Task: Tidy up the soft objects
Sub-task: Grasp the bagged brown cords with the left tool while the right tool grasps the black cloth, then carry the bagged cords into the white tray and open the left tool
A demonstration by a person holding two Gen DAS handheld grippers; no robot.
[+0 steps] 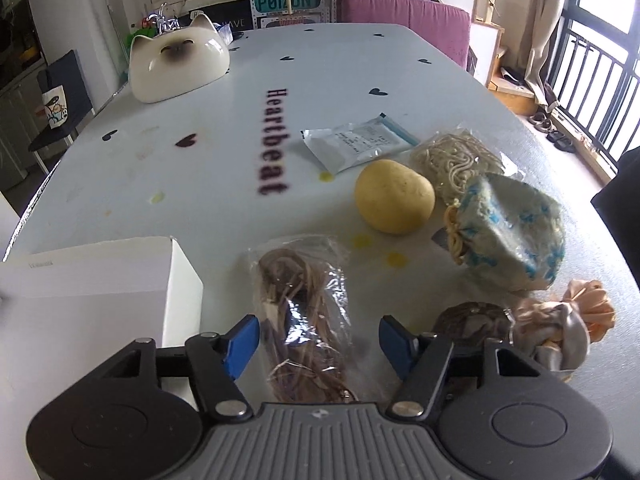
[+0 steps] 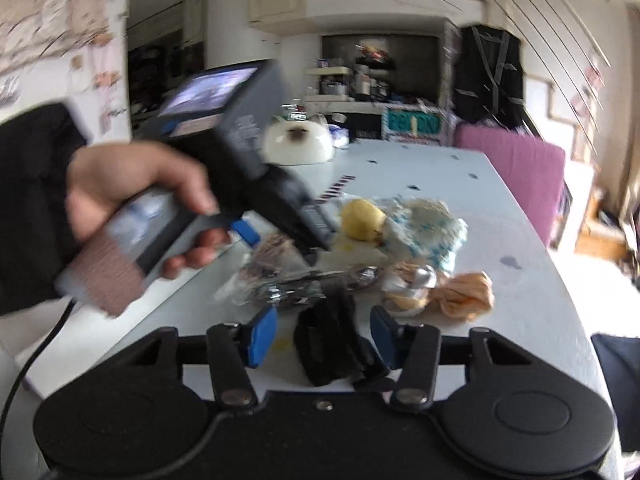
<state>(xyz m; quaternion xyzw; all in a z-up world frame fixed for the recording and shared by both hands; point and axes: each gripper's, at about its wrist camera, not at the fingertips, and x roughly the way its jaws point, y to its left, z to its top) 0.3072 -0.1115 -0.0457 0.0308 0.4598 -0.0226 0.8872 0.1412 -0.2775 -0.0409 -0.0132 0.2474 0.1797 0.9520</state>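
My left gripper [image 1: 318, 342] is open, its blue pads on either side of a clear bag of brown cord [image 1: 304, 312] lying on the white table [image 1: 180, 168]. Beyond lie a yellow ball [image 1: 394, 197], a blue-and-white sponge [image 1: 516, 236], a bag of pale cord [image 1: 456, 158], a white sachet [image 1: 356, 145] and peach-and-grey scrunchies [image 1: 560, 320]. My right gripper [image 2: 322, 338] is open just above a black cloth item [image 2: 332, 340] near the table's front edge. The right wrist view also shows the left gripper [image 2: 244, 232] in a hand over the pile.
A white box [image 1: 88, 292] stands at the front left. A cat-shaped ceramic bowl [image 1: 180, 64] sits at the far left. A purple chair [image 1: 408, 20] stands behind the table. The right wrist view is blurred.
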